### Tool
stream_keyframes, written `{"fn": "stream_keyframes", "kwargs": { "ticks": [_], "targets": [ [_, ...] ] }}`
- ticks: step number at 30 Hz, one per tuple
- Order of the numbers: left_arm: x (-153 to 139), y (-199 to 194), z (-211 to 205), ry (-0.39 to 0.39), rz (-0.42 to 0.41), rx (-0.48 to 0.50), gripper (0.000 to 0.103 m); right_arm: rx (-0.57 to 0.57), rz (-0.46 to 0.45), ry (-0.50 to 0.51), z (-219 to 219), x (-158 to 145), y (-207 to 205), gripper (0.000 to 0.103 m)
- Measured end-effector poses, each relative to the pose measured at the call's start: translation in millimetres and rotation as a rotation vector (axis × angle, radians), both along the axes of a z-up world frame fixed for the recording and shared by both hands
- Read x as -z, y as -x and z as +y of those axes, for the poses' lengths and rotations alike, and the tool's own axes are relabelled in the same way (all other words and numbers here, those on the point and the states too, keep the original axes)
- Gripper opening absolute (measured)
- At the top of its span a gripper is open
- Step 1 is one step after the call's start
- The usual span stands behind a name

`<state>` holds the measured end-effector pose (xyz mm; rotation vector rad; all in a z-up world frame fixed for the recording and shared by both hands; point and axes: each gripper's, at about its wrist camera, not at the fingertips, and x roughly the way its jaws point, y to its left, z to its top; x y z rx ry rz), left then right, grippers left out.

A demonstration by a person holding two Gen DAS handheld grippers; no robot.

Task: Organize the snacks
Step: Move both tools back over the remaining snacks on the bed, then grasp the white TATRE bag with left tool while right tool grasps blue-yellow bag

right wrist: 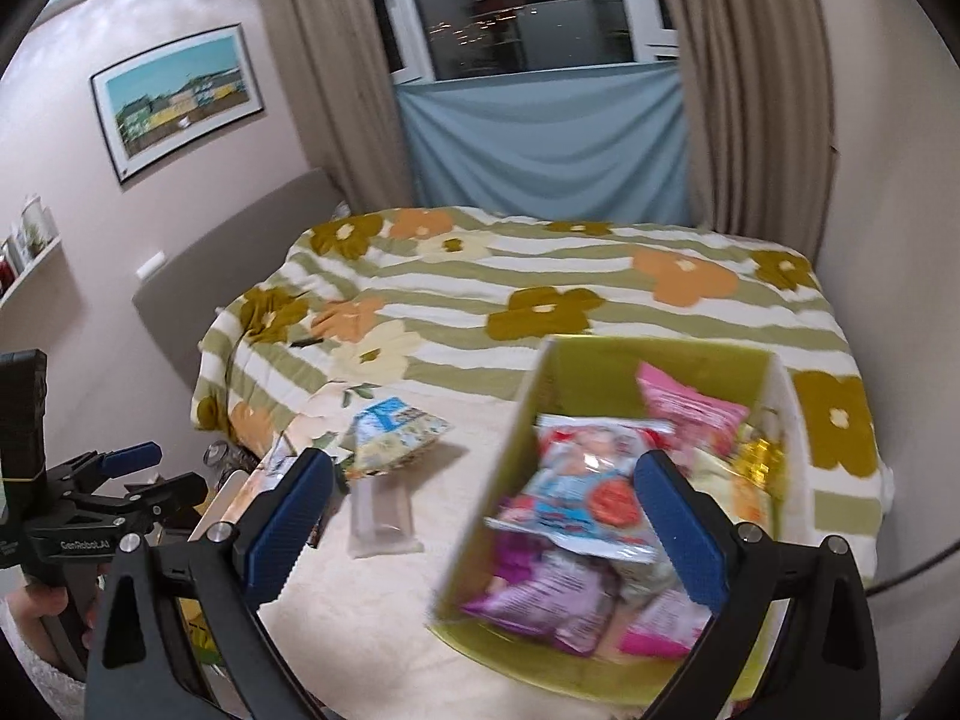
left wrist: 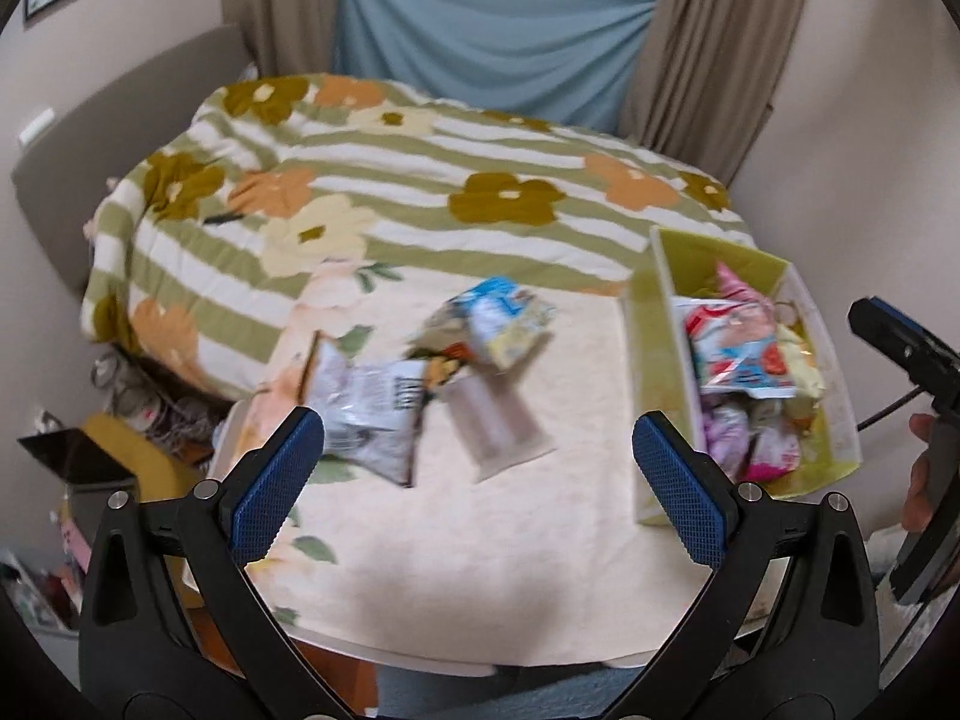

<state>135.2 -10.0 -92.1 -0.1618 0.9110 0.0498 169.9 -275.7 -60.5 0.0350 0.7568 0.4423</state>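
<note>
On a cream cloth-covered table [left wrist: 450, 570] lie loose snack packets: a silver-grey bag [left wrist: 366, 420], a blue and yellow packet [left wrist: 501, 324] and a pale clear packet [left wrist: 498, 426]. A green-lined box [left wrist: 840, 456] at the right holds several packets, with a red, white and blue one [left wrist: 741, 354] on top. My left gripper [left wrist: 477, 486] hangs open above the table's near part, nothing between its fingers. In the right wrist view, my right gripper [right wrist: 486, 531] is open over the box's [right wrist: 498, 432] near left corner, above the red and blue packet [right wrist: 576, 480]. The blue and yellow packet [right wrist: 393, 435] and clear packet [right wrist: 384, 516] lie left of the box.
A bed with a green striped flower blanket [left wrist: 420, 180] stands right behind the table. Clutter and a yellow item [left wrist: 126, 450] sit on the floor at left. A person's hand [left wrist: 921, 480] holds the other gripper at the right edge. Curtains [right wrist: 750, 90] and a window are at the back.
</note>
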Motion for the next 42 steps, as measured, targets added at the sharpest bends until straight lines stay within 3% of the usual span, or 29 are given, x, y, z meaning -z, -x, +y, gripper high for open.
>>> {"fn": "stream_keyframes", "kwargs": {
  "ticks": [10,20,25,30,36,42],
  "targets": [
    [63.6,-44.3,80.2,0.049,0.188,0.054,0.102,-0.020,0.080,0.035,91.8,30.6,-37.7,0.100],
    [139.9,-94.6,124.7,0.152,0.334,0.164,0.102,-0.035,0.163,0.122,164.0,78.0,-80.3,0.100],
    [164.2,-114.7,133.4,0.215,0.363,0.222,0.102,-0.053,0.222,0.179,186.7,106.6,-100.7,0.100],
    [187.7,-127.2,129.9,0.258,0.402,0.264,0.102,-0.119,0.255,0.298,207.8,133.4,-121.1,0.100],
    [212.1,-132.0,124.3,0.285,0.438,0.264,0.102,-0.231,0.270,0.418,224.7,158.7,-141.1,0.100],
    [220.0,-135.4,121.8,0.329,0.422,0.249,0.102,-0.327,0.291,0.512,236.0,184.5,-157.3,0.100]
  ]
}}
